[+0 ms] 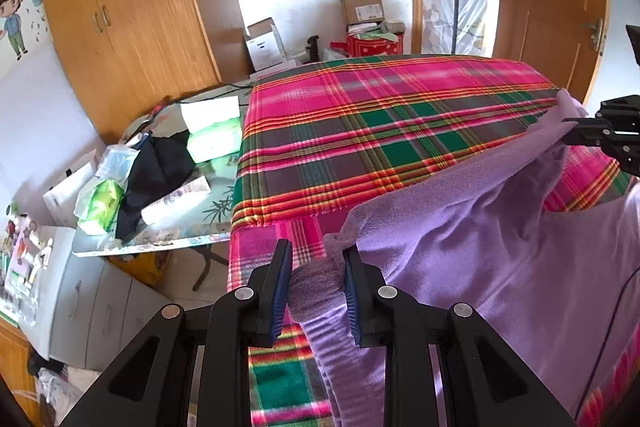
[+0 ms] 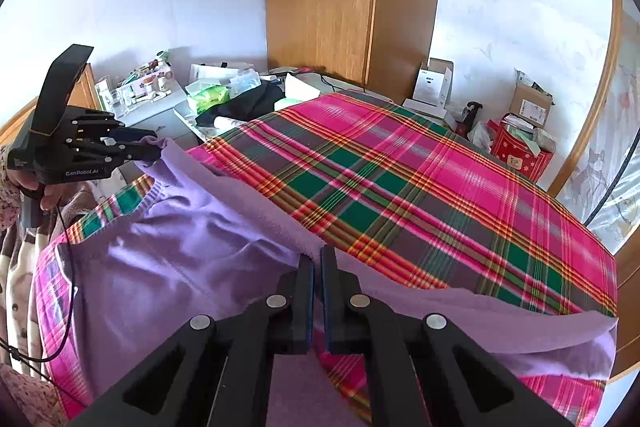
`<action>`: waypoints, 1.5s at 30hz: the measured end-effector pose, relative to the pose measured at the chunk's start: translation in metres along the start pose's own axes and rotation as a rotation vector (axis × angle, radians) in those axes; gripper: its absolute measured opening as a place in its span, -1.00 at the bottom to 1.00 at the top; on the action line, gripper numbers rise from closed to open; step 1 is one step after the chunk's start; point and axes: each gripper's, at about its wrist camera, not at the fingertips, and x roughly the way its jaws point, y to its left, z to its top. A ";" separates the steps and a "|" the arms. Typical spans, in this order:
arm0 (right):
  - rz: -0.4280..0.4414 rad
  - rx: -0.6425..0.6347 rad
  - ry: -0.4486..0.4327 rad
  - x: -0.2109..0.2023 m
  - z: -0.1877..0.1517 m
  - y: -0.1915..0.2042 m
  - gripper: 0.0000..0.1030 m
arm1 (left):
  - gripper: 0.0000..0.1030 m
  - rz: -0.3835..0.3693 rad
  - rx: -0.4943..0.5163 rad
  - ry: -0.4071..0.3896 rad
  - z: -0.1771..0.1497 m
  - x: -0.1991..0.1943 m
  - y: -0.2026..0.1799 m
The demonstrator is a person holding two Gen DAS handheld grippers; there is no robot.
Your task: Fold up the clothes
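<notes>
Lavender fleece garment (image 1: pixel 460 259) lies draped over the near part of a pink and green plaid cloth (image 1: pixel 380 131), one edge lifted off it between the two tools. In the left wrist view the left gripper (image 1: pixel 316 291) has its blue-padded fingers (image 1: pixel 280 291) clamped on a bunched fold of the fleece that fills the gap between them, and the fabric runs ahead and to the right from there up to the right gripper (image 1: pixel 576 131), seen small at the frame's right edge with a raised corner of the fleece at its tip. The right wrist view shows what that one cannot: the right gripper (image 2: pixel 318 287) has its fingers (image 2: pixel 306 299) nearly together, pinching a thin edge of the garment (image 2: pixel 172 259), whose paler inner face spreads to the left below it. Far left ahead of it, the left gripper (image 2: pixel 154 149) appears from the side, held by a hand (image 2: pixel 48 193), its tip closed on the bunched fleece. Only the left wrist view shows the cluttered side table (image 1: pixel 180 223) with a black cloth (image 1: pixel 156 171) off to that gripper's left.
</notes>
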 end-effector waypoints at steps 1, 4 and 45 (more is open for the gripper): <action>0.000 0.000 -0.002 -0.003 -0.001 0.002 -0.93 | -0.51 0.003 0.003 0.000 -0.001 -0.002 -0.001; 0.001 -0.002 -0.009 -0.013 -0.006 0.008 -0.93 | -0.51 0.010 0.013 -0.007 -0.004 -0.012 -0.005; 0.071 -0.011 0.029 -0.084 -0.079 0.104 -0.93 | -0.50 -0.012 -0.034 0.002 -0.077 -0.079 -0.015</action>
